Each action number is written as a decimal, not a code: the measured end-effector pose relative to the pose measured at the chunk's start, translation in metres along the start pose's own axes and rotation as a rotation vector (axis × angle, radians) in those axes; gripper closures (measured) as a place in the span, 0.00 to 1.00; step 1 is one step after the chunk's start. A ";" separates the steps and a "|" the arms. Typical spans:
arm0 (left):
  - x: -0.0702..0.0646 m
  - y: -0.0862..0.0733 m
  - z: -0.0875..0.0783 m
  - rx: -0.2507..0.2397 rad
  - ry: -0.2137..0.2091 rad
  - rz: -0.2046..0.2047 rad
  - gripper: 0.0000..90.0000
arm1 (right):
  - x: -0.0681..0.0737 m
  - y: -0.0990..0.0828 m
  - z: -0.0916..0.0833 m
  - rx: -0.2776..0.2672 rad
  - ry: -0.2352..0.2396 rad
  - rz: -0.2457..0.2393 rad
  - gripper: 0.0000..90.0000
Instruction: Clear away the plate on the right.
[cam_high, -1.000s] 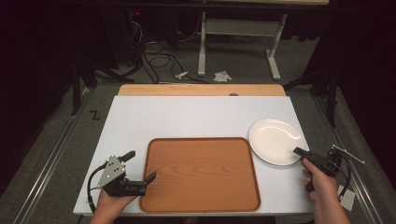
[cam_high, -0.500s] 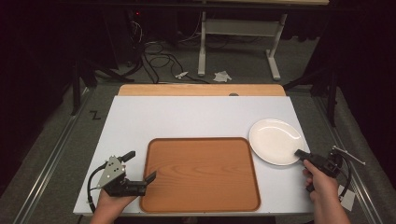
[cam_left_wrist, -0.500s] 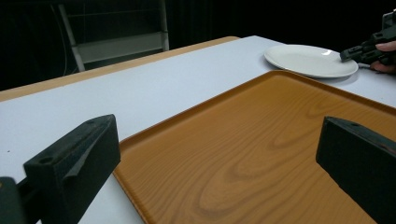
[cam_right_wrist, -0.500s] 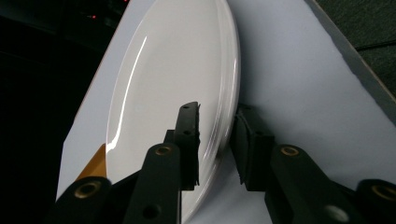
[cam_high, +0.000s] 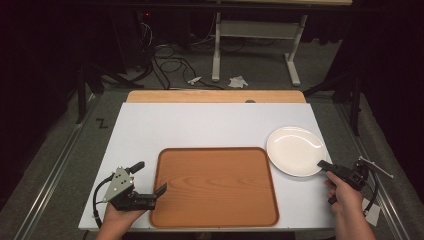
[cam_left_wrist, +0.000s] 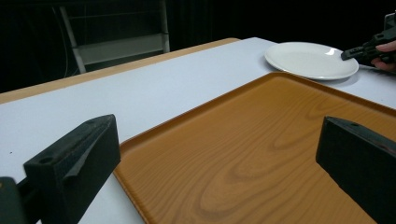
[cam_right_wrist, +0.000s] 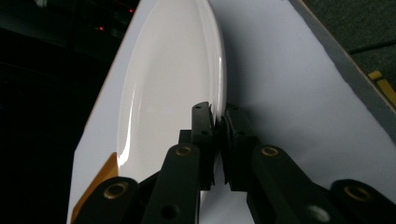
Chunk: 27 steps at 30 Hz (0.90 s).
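A white plate (cam_high: 295, 150) lies at the table's right side, just right of the brown wooden tray (cam_high: 215, 186). My right gripper (cam_high: 323, 164) is shut on the plate's near right rim. Its jaws have just been closing, and the right gripper view shows the pads (cam_right_wrist: 201, 122) pinching the rim of the plate (cam_right_wrist: 173, 79) with the right gripper (cam_right_wrist: 217, 112) turned on its side. My left gripper (cam_high: 149, 177) stands open at the tray's front left corner, resting on the table. In the left gripper view its jaws are wide apart over the tray (cam_left_wrist: 261, 154), with nothing between them.
The white tabletop (cam_high: 200, 125) has a wooden strip (cam_high: 215, 96) along its far edge. Behind it are dark floor, cables (cam_high: 165, 55) and a metal stand (cam_high: 255, 40). The table's right edge (cam_high: 345, 165) is close to my right hand.
The right gripper's jaws have closed onto the plate's rim. Both hands, the tray and the plate stay where they were.
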<state>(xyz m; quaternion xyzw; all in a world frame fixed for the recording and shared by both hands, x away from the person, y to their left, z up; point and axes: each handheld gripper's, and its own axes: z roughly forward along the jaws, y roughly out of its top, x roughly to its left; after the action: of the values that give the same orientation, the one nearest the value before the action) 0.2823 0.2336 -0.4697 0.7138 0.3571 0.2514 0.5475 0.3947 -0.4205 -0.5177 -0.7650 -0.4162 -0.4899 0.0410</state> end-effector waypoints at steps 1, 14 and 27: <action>0.000 0.000 0.000 0.000 0.000 0.000 0.01 | 0.001 0.000 -0.001 -0.010 0.014 0.006 0.98; 0.001 0.000 0.000 -0.002 -0.002 0.003 0.01 | 0.026 0.001 -0.010 -0.088 0.005 -0.194 0.99; 0.001 0.000 -0.001 -0.006 -0.002 0.003 0.01 | 0.048 0.000 -0.020 -0.146 -0.031 -0.329 1.00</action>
<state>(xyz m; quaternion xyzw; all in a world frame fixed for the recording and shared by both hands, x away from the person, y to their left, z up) 0.2825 0.2349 -0.4693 0.7127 0.3550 0.2527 0.5497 0.3886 -0.4011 -0.4700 -0.6949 -0.4997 -0.5069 -0.1019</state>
